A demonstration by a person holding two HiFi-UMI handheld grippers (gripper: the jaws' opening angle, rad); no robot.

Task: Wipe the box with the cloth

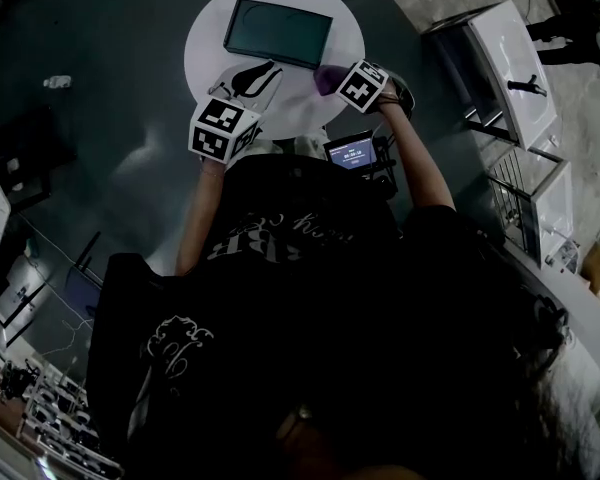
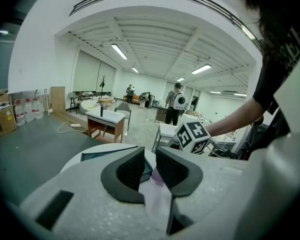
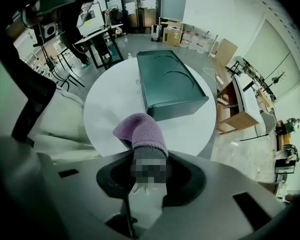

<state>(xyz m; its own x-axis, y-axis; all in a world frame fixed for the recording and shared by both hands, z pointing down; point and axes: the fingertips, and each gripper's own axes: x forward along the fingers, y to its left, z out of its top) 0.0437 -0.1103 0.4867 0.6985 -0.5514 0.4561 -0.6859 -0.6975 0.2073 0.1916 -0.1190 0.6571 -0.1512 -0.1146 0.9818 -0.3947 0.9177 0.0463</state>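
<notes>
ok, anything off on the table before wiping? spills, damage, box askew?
Nothing stands out. The dark green box lies flat on the round white table, no spill visible. The right gripper is shut on the purple cloth; the left gripper is open and empty.

The purple cloth (image 3: 140,130) looks soft, fuzzy and knitted. The dark box (image 3: 167,84) is smooth and faintly glossy. The white worktop (image 3: 107,104) under the box is smooth and matt.
</notes>
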